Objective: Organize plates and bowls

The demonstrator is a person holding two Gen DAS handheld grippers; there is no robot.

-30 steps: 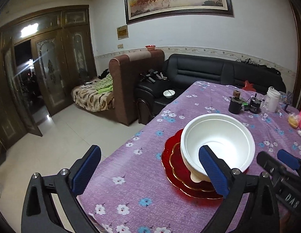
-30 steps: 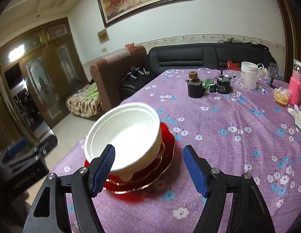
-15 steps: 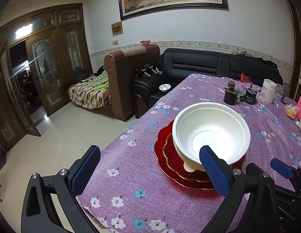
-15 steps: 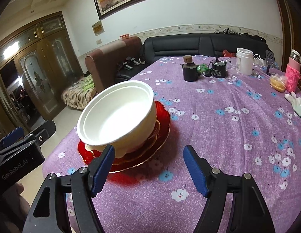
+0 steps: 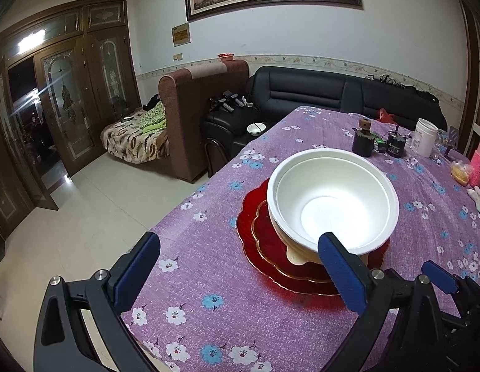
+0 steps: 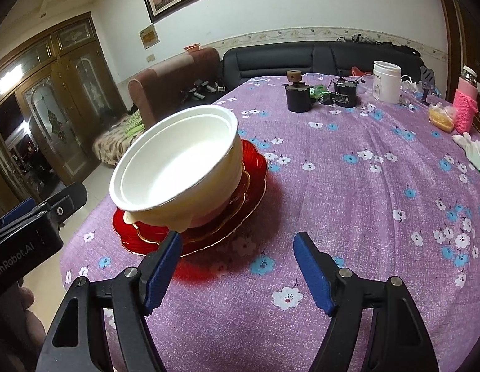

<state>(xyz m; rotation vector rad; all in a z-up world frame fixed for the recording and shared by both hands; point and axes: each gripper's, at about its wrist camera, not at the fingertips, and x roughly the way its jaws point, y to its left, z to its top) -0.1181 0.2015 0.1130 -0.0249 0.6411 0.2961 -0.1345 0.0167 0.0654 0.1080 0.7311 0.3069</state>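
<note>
1. Stack first: a white round foam bowl [image 5: 333, 204] sits nested in a cream bowl, on red glass scalloped plates with gold rims [image 5: 261, 232], near the left edge of the table under its purple flowered cloth [image 6: 348, 186].
2. The cream bowl is mostly hidden; only its lower wall and a lip peek out beneath the white one, and how many red plates are stacked is hard to tell.
3. Left gripper [image 5: 240, 266], blue pads spread wide, nothing between them; its right pad overlaps the bowl's near rim in view, contact unclear.
4. Right gripper [image 6: 237, 266], also spread and empty, hovers over the cloth just beside the plates.
5. Far end of the table: a dark round jar with a wooden knob [image 6: 297, 96], a white plastic tub [image 6: 386, 82], a white glove [image 6: 472, 152] cut by the frame.
6. Beyond: a black leather sofa [image 5: 333, 96], a brown armchair, wooden glazed doors, a framed horse painting cropped at the top.
</note>
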